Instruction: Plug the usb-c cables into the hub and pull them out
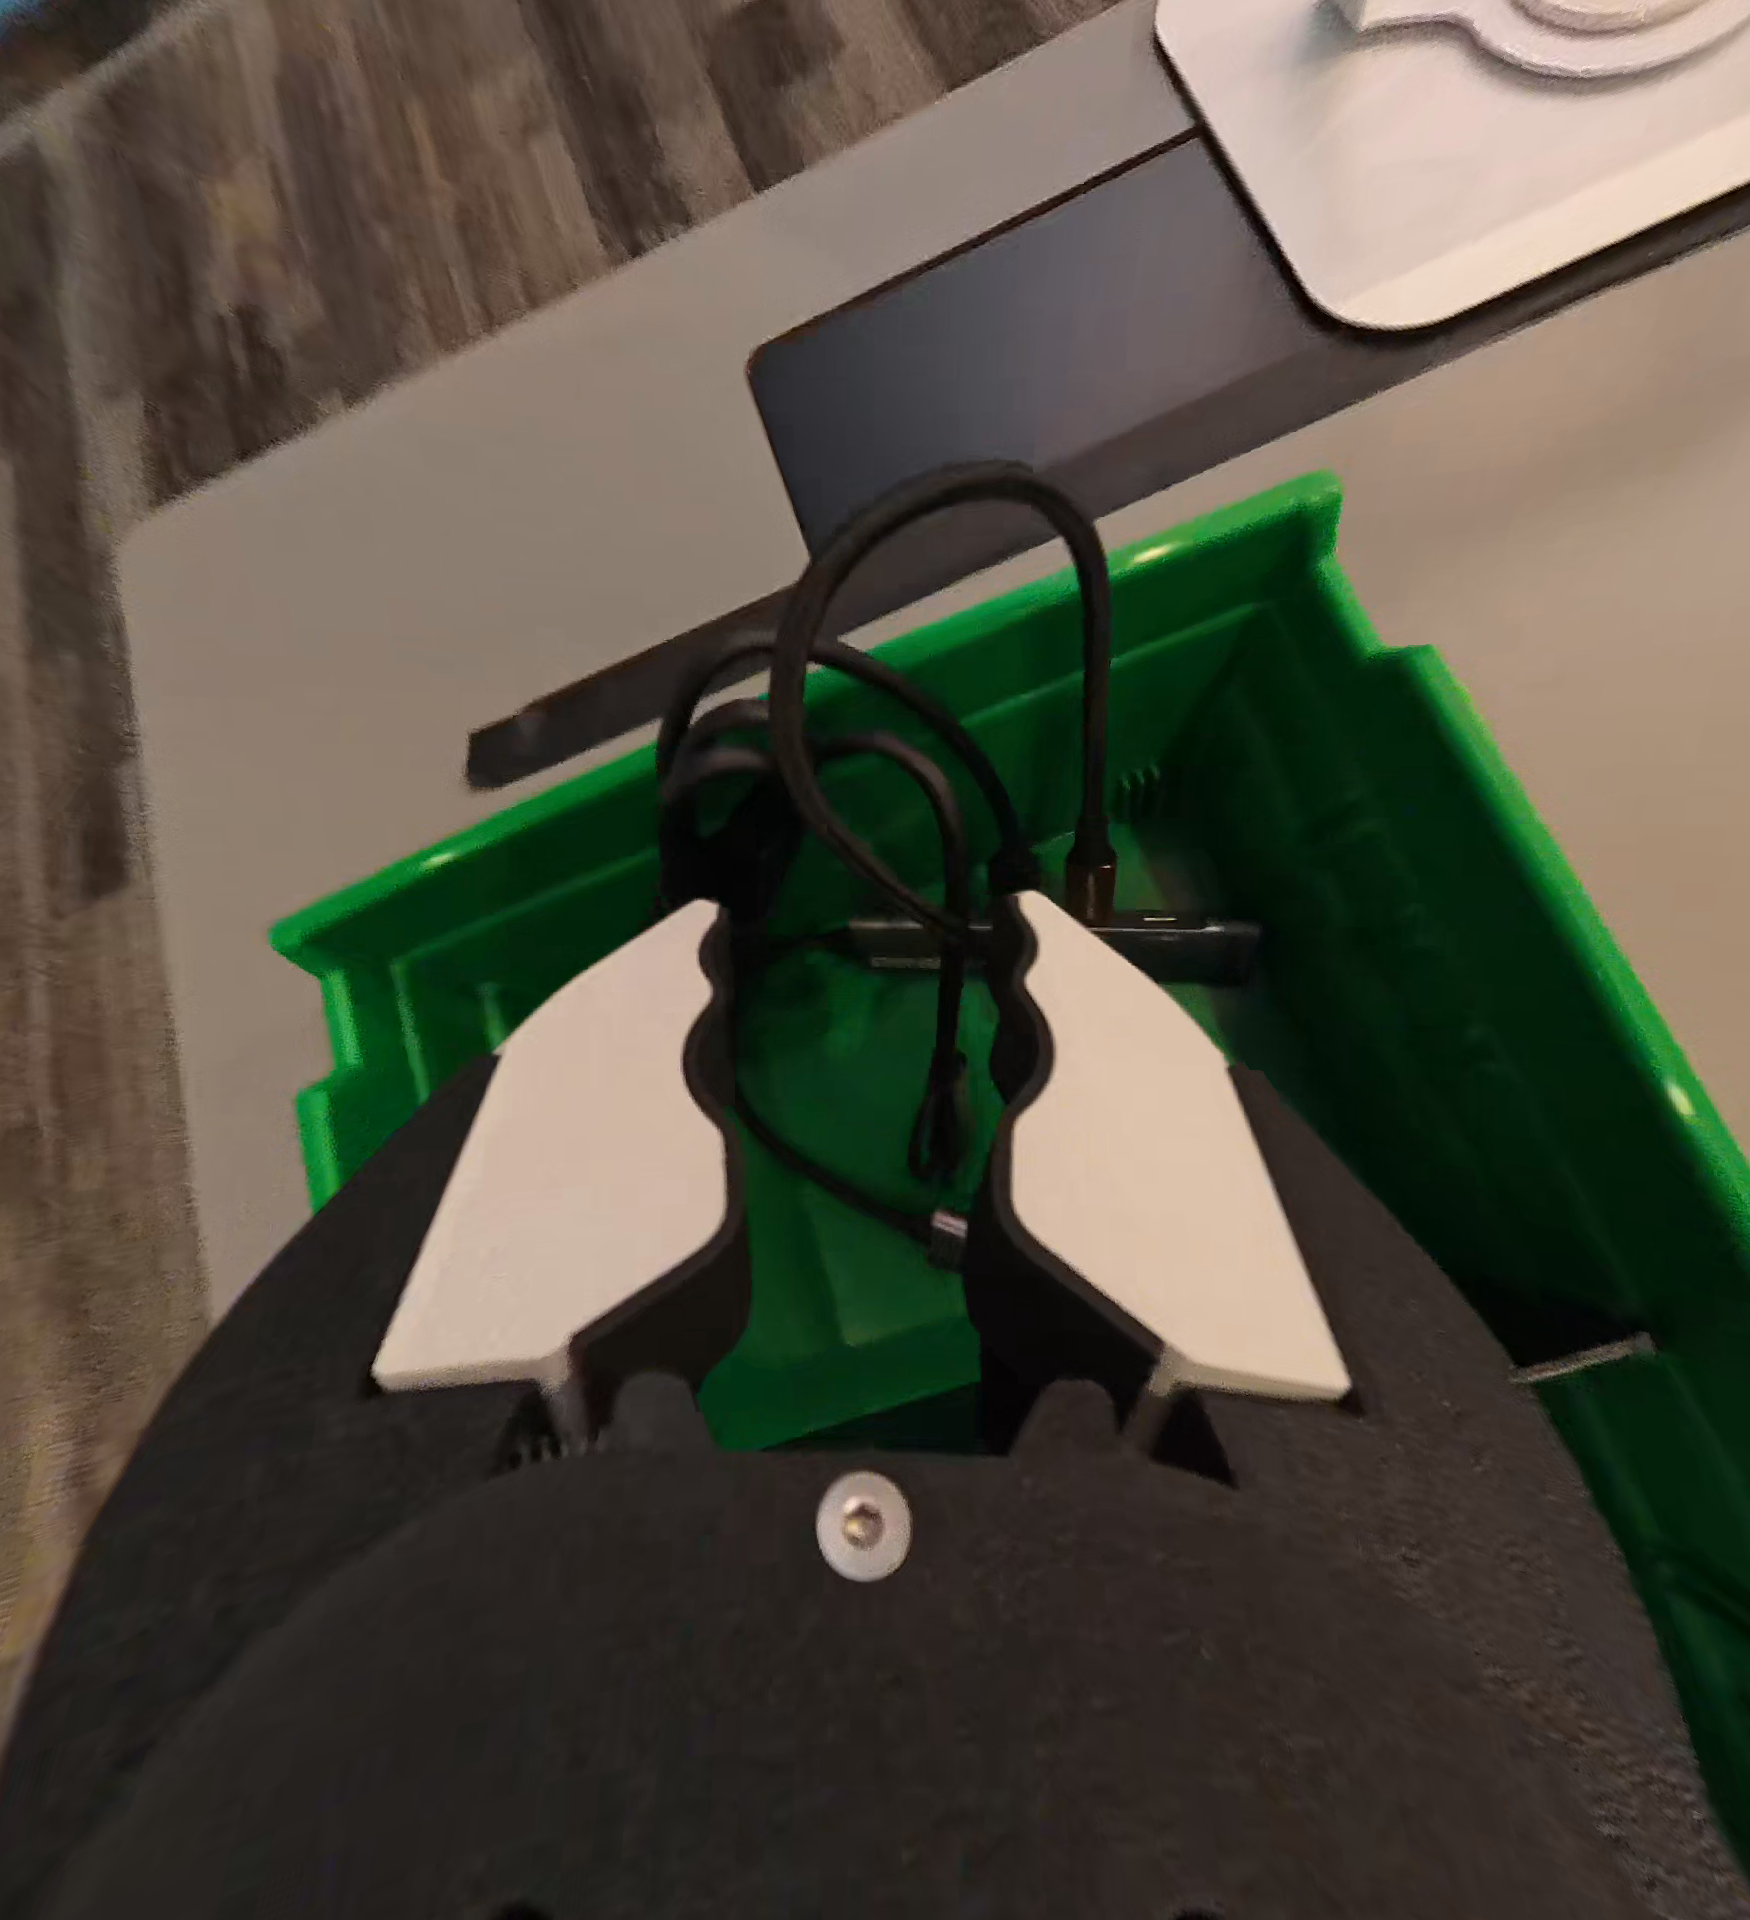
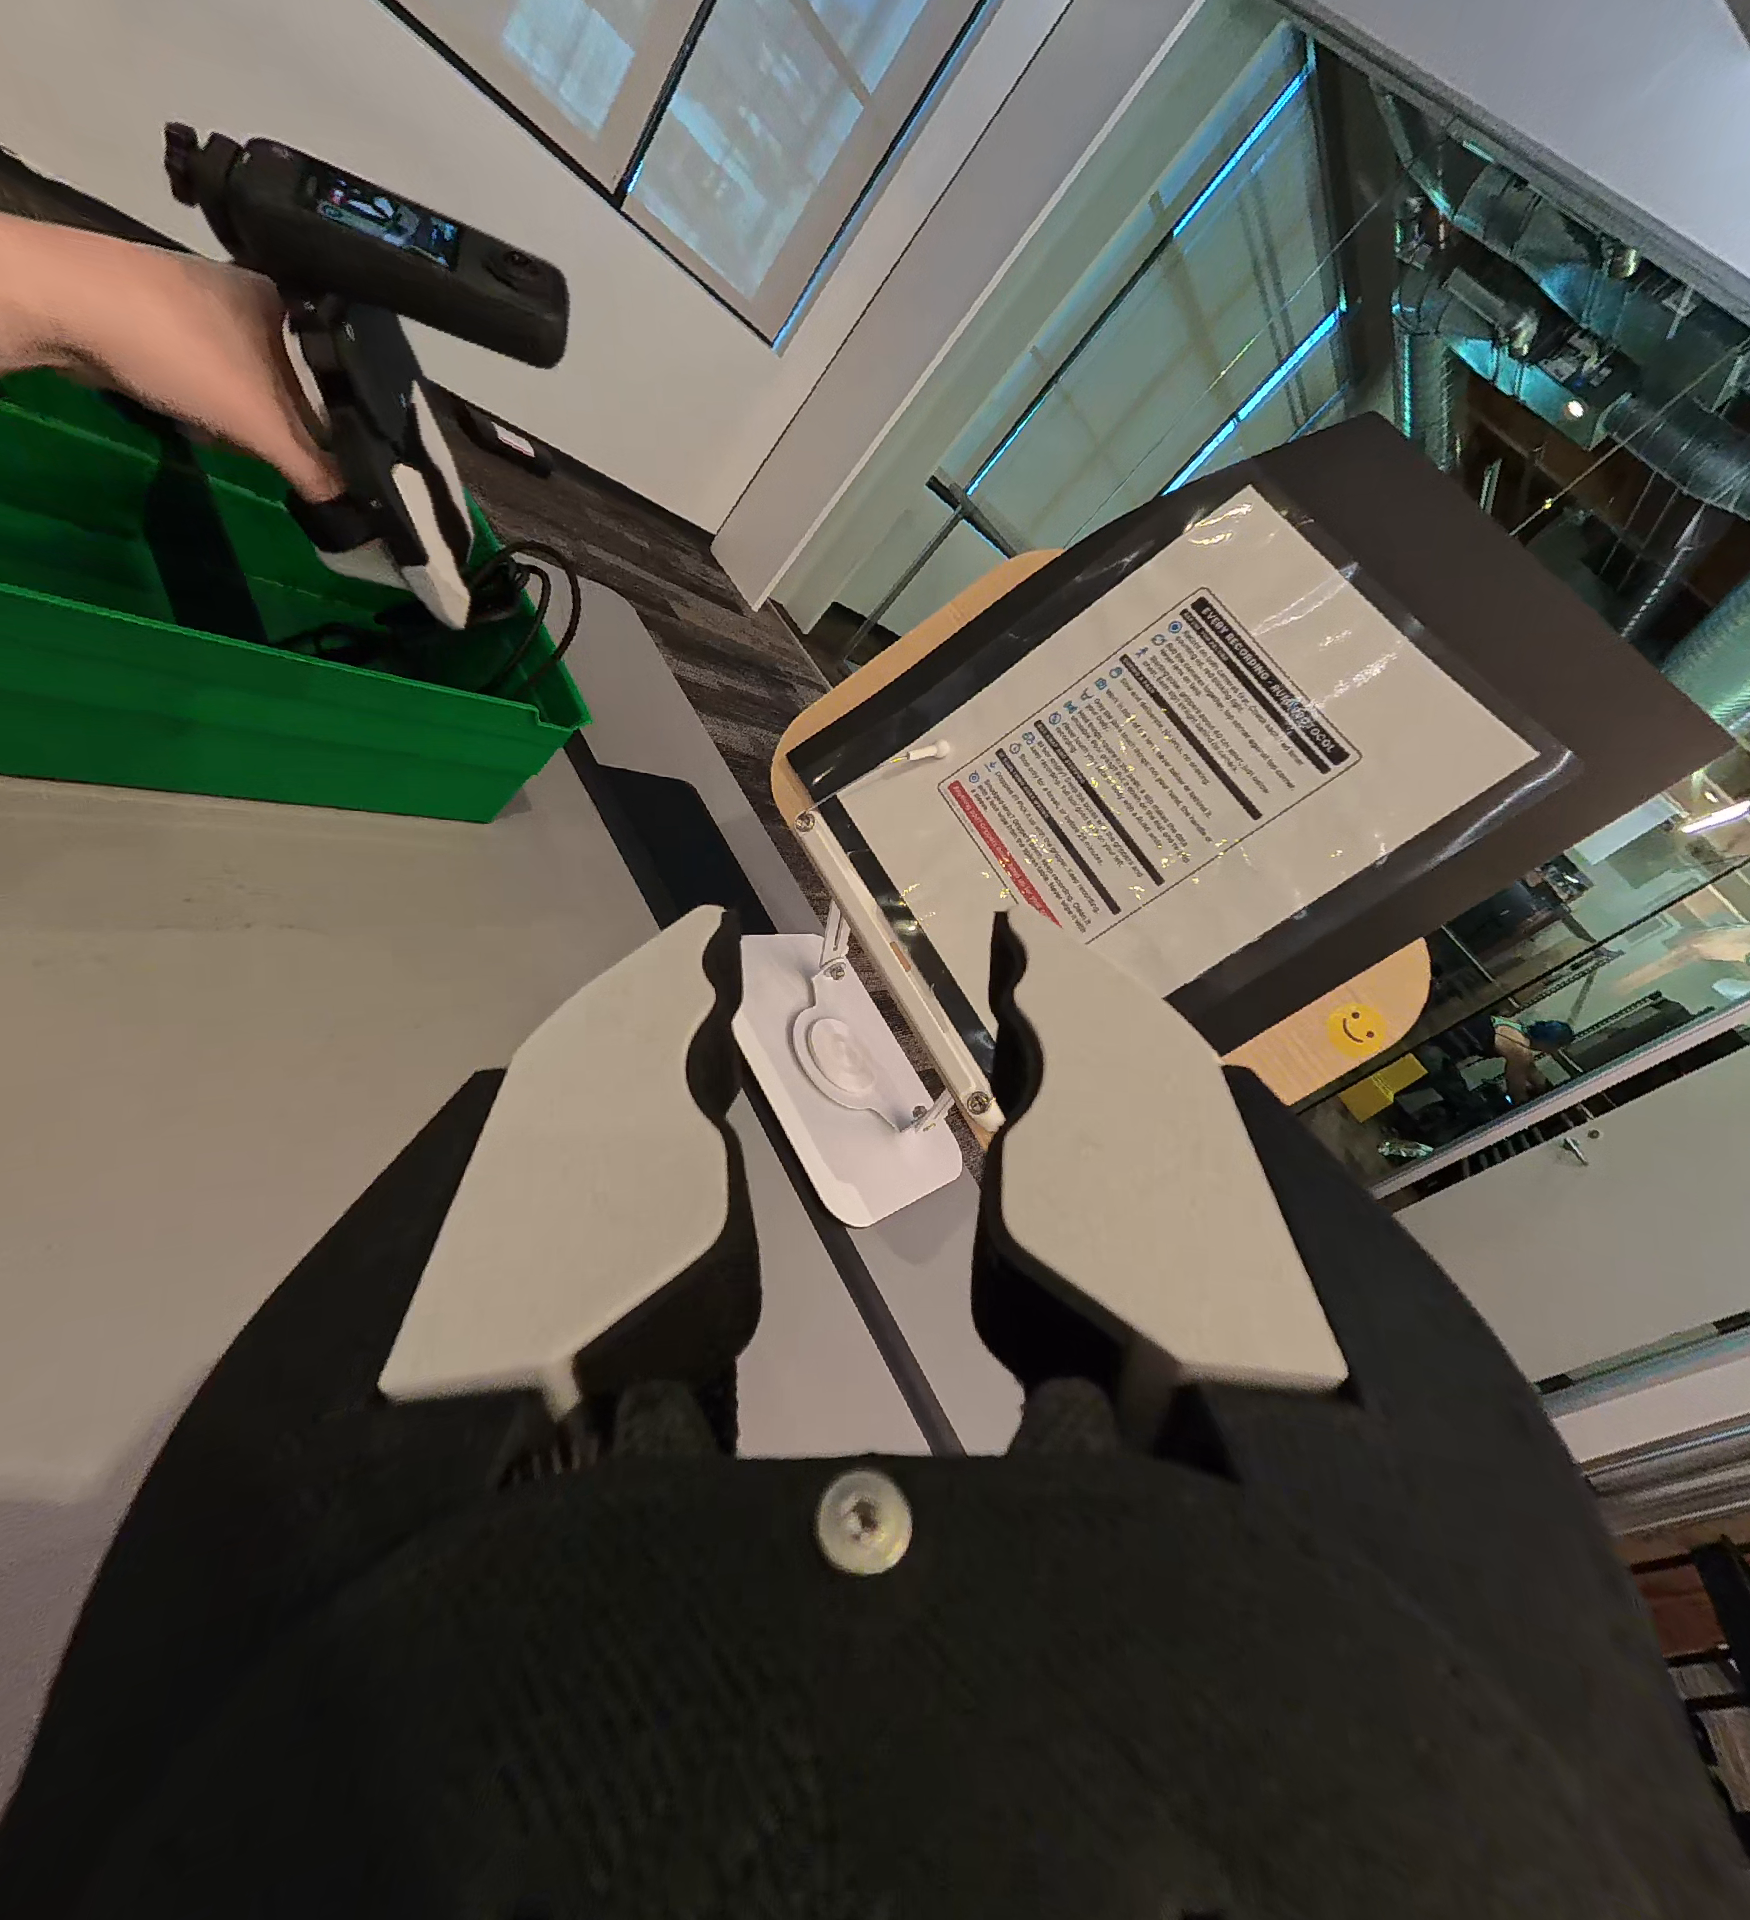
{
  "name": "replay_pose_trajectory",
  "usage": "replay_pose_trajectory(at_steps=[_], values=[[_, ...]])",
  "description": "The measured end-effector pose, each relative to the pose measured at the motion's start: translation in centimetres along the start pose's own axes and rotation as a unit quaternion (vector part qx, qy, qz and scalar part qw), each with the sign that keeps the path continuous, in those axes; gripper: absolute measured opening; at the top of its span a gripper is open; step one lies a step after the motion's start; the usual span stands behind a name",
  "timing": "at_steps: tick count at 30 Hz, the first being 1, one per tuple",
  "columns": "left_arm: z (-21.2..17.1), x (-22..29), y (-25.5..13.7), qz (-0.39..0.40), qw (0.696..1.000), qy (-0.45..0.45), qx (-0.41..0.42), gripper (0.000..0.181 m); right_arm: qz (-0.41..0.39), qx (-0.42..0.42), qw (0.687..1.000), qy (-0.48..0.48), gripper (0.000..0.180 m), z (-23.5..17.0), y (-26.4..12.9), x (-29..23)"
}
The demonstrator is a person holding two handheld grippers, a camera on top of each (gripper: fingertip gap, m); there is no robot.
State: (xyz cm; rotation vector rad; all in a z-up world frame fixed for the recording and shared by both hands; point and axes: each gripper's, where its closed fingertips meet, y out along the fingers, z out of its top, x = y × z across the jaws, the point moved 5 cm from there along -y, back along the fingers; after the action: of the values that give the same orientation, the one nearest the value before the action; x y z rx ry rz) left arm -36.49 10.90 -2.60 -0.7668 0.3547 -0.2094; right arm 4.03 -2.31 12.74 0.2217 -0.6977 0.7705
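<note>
Two grippers, both parted and empty: left gripper (image 1: 866,914) hangs over the green bin (image 1: 1422,935), where hub (image 1: 1162,940) and tangled cables (image 1: 850,790) sit mid-frame; right gripper (image 2: 860,925) idles apart. Likely fetching step; next, close on the hub

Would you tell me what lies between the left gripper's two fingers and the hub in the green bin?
In the left wrist view, loops of black cable lie between the left gripper and the hub.

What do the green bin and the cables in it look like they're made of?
The green bin looks like moulded hard plastic: glossy highlights, ribbed walls. The black cables seem matte, possibly braided or rubber-sheathed; blur leaves that open. They hold springy loops above the hub.
</note>
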Motion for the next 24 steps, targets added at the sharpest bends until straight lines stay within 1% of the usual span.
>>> replay_pose_trajectory(at_steps=[3,5,7,8,12,14,17,21,24], values=[[-0.4,0.5,0.8,-0.056,0.998,-0.033,0.003,0.051,0.001,0.001,1.000,0.000,0.047,0.0,0.0,0.0],[-0.7,1.1,1.9,-0.071,0.997,-0.033,-0.015,0.050,0.002,-0.001,1.000,-0.001,0.047,-0.1,0.1,-0.1],[-1.2,1.1,2.8,-0.045,0.997,-0.017,-0.059,0.043,0.005,-0.004,1.000,-0.005,0.047,-0.2,0.2,-0.2],[-1.2,1.1,3.0,-0.035,0.997,-0.011,-0.071,0.029,0.006,-0.007,1.000,-0.008,0.047,-0.2,0.3,-0.3],[-0.3,1.5,2.7,-0.049,0.998,-0.008,-0.049,0.014,0.012,-0.010,1.000,-0.017,0.047,-0.2,0.3,-0.6],[0.4,1.4,1.8,-0.060,0.998,-0.018,-0.025,0.007,0.012,-0.009,1.000,-0.020,0.046,-0.2,0.3,-0.6],[2.0,1.0,-0.7,-0.058,0.998,-0.028,0.029,0.006,0.014,-0.009,1.000,-0.018,0.046,-0.2,0.4,-0.6],[4.5,1.0,-5.5,-0.039,0.992,-0.020,0.117,0.004,0.022,-0.011,1.000,-0.017,0.045,-0.3,0.8,-1.0],[6.2,1.5,-9.0,-0.023,0.983,-0.010,0.184,0.004,0.031,-0.015,0.999,-0.020,0.046,-0.4,1.3,-1.6]])
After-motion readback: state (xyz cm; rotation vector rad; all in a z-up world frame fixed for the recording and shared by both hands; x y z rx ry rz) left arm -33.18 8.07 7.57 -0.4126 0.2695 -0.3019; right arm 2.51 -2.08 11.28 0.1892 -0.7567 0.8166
